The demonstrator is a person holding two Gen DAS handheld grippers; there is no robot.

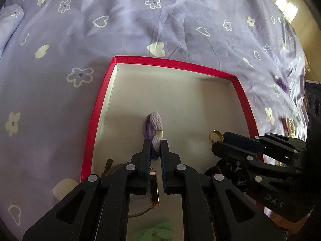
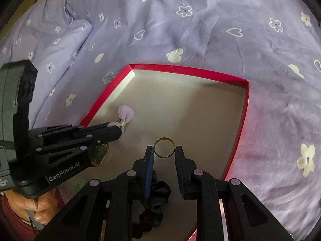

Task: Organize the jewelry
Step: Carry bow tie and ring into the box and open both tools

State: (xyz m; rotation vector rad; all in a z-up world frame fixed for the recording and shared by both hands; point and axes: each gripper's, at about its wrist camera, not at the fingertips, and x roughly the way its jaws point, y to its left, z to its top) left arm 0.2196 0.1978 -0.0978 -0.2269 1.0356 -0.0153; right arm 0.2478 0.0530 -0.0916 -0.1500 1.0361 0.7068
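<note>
With my left gripper [image 1: 155, 140] clamped on the lilac hair tie [image 1: 153, 127], tie hangs over the red box's [image 1: 245, 102] pale floor, nr its left wall. R gripper [image 2: 164, 149] pinches the gold ring [image 2: 164, 147] upright betw. both pads, mid-box. Black scrunchie [image 2: 154, 200] lies under it; box sits on floral bedsheet [image 2: 200, 30].

A bed [image 1: 160, 30] is filling both views, wearing a creased lilac cover [image 2: 220, 40] printed with pale flowers and hearts. A pillow [image 2: 60, 40] is lying at its far left. Daylight is striking a yellowish floor [image 1: 289, 10] beyond the bed's right edge.
</note>
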